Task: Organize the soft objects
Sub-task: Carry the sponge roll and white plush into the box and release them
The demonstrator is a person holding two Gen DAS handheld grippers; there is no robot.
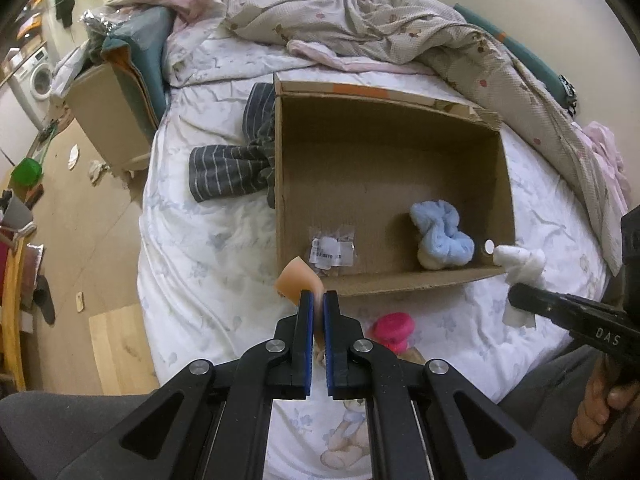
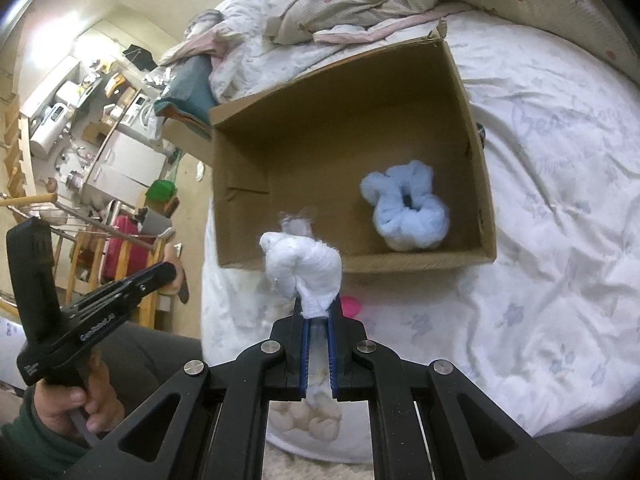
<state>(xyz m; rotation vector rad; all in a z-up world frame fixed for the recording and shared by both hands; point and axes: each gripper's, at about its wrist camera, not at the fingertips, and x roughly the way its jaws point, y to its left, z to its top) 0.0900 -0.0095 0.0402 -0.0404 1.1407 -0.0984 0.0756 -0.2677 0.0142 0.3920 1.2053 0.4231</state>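
Note:
An open cardboard box lies on the bed. In its near right corner sits a light blue knotted fluffy bundle. My left gripper is shut on a peach soft piece just in front of the box's near wall. My right gripper is shut on a white knotted soft bundle, held above the box's near edge. A pink soft object lies on the sheet in front of the box.
A small plastic packet lies on the box floor. Striped dark clothing rests left of the box. A rumpled blanket covers the far bed. A second cardboard box stands at the bed's left; the floor beyond is cluttered.

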